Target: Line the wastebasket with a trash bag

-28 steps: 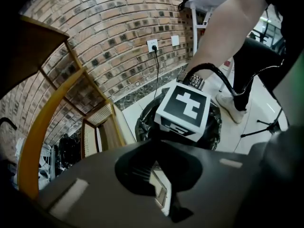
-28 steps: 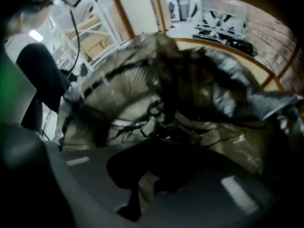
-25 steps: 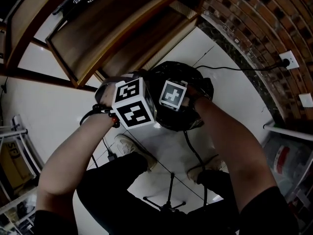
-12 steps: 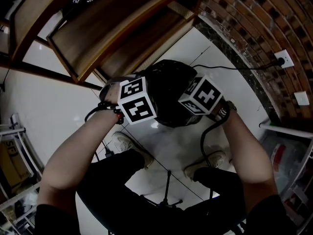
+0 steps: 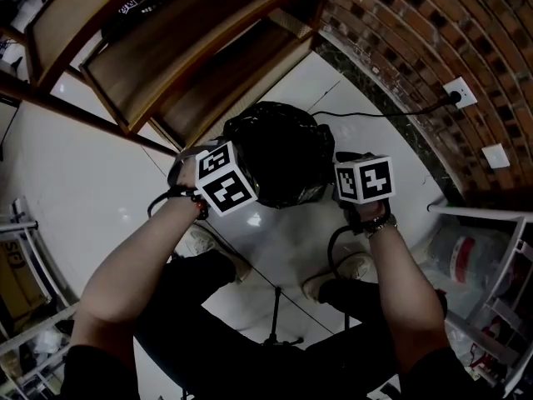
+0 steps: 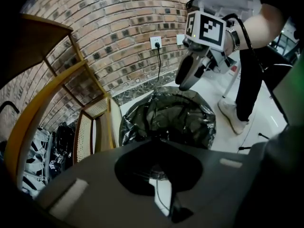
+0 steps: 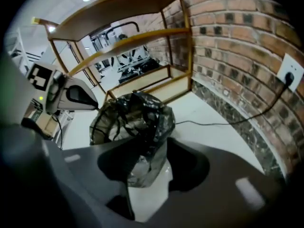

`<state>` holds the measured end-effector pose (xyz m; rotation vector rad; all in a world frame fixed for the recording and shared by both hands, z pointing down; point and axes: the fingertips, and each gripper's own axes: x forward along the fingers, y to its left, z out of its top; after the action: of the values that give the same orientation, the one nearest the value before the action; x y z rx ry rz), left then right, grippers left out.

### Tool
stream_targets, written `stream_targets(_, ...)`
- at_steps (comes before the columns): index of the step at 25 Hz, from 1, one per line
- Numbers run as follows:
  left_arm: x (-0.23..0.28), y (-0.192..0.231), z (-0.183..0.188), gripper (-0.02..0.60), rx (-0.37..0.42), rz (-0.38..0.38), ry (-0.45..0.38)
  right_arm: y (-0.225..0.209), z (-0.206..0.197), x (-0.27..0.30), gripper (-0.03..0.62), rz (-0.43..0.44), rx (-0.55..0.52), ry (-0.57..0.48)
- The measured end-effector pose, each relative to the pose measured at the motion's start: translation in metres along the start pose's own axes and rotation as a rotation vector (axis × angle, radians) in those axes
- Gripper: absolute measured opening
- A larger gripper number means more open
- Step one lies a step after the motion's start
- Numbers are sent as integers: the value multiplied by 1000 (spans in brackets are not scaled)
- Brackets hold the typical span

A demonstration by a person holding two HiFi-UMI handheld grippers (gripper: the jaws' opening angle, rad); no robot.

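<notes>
The bag (image 5: 283, 148) is draped over the bin (image 5: 312, 194), set on the floor (image 5: 100, 182) before the shelf (image 5: 191, 65), with the wall (image 5: 416, 32) at its right. The left gripper (image 7: 96, 107) is placed at its left rim, the right gripper (image 6: 190, 79) just off its right.

Head view steeply overhead, gripper views low, opposed, sharing wastebasket (image 5: 283, 152)

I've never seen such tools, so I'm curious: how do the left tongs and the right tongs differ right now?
The left tongs are shut, seemingly pinching the trash bag's rim; the right tongs have just been opening and grip nothing. The left tongs sit against the bag; the right tongs stand clear of it, off to one side. Both point steeply downward.
</notes>
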<state>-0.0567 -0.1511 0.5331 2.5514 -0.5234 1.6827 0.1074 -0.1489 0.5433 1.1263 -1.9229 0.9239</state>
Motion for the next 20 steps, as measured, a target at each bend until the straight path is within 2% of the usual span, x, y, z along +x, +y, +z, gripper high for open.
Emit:
stream_targets(5, 9, -10, -3, 8, 16, -10, 29, 1, -18, 27, 175, -9, 49, 39)
stream_targets(12, 14, -12, -4, 9, 16, -17, 39, 3, -14, 43, 175, 1, 68, 28)
stream_targets(17, 15, -8, -5, 16, 5, -7, 32, -5, -5, 22, 173, 3, 95, -32)
stream_targets(20, 14, 0, -6, 33, -18, 18, 24, -13, 15, 10, 173, -29, 49, -82)
